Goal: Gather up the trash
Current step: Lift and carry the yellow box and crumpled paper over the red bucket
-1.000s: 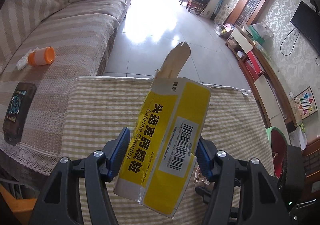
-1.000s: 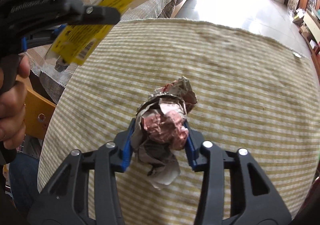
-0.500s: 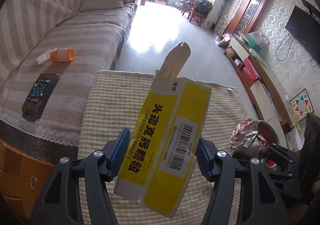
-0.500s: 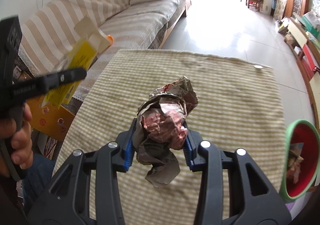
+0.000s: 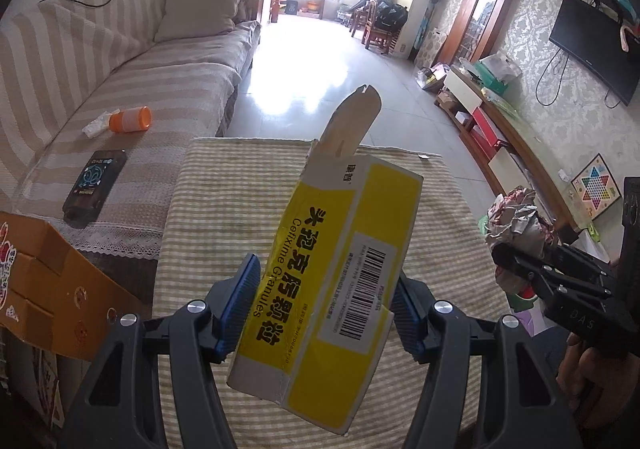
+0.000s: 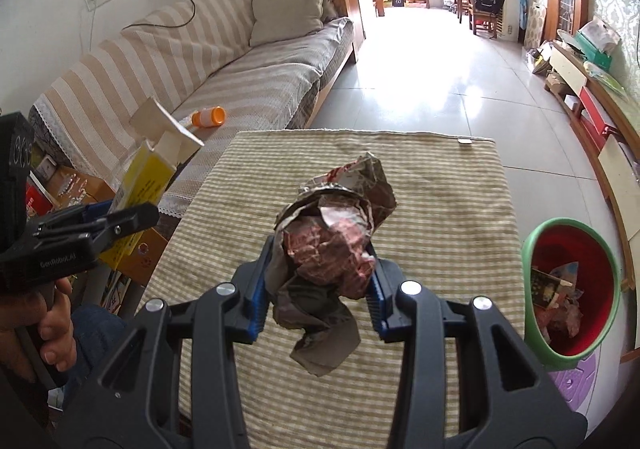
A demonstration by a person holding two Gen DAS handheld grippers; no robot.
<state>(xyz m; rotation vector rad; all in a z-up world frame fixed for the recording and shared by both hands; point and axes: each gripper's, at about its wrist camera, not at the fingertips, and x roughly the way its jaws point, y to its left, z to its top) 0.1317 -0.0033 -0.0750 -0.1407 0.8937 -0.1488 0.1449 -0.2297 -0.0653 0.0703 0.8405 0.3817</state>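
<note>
both our grippers are clamped, left gripper (image 5: 320, 313) on the yellow medicine box (image 5: 336, 281), right gripper (image 6: 316, 289) on the crumpled wrapper (image 6: 332, 245), which could slip short of the red bin (image 6: 576, 285).

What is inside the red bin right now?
Inside the red bin lies crumpled paper trash, including a dark printed piece. Its near green rim hides the bottom.

Left gripper (image 5: 324, 313) and right gripper (image 6: 316, 291) both clamped, raised.

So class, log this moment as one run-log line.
left gripper: shut on yellow box | right gripper: shut on crumpled wrapper | bin: right, not reached
</note>
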